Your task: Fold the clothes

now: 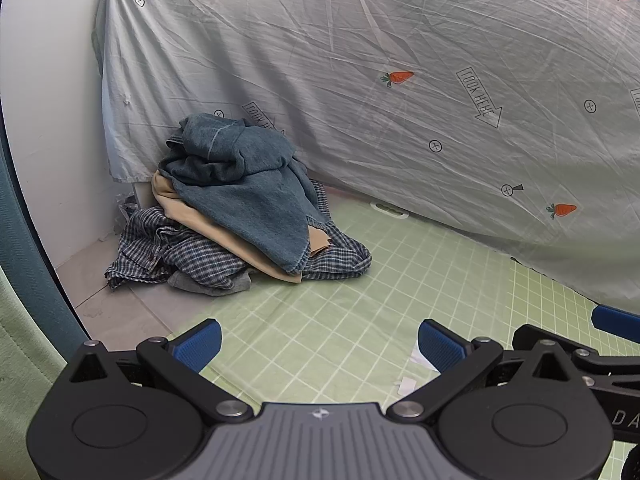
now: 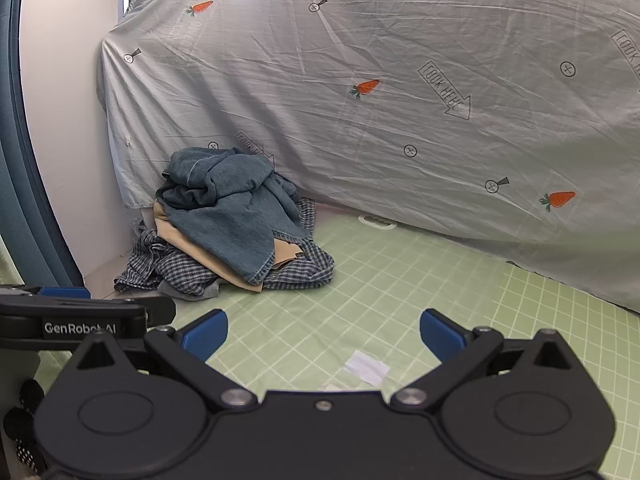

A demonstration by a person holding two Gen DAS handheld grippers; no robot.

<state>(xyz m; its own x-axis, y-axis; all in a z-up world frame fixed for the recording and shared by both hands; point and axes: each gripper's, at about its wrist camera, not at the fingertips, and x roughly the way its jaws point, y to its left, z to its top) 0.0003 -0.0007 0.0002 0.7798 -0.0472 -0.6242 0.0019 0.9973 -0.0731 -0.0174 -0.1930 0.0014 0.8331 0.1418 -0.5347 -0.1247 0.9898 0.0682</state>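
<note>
Your left gripper (image 1: 320, 344) sits at the bottom of its view with its blue fingers spread wide and nothing between them. Your right gripper (image 2: 324, 334) looks the same, wide and holding nothing. The pile of clothes (image 1: 236, 208) sits in the middle left of both views, well apart from both grippers. A blue denim piece (image 2: 236, 216) lies on top, a tan one under it, and a checked shirt (image 2: 184, 268) at the bottom. The pile rests at the edge of the green grid mat (image 1: 360, 300), against a grey carrot sheet (image 1: 400, 60).

A green gridded mat (image 1: 360, 300) spreads under and ahead of my claws. A heap of clothes (image 1: 236, 216) lies on its far-left corner. White paper scraps (image 2: 366, 366) lie just ahead between my fingers.
</note>
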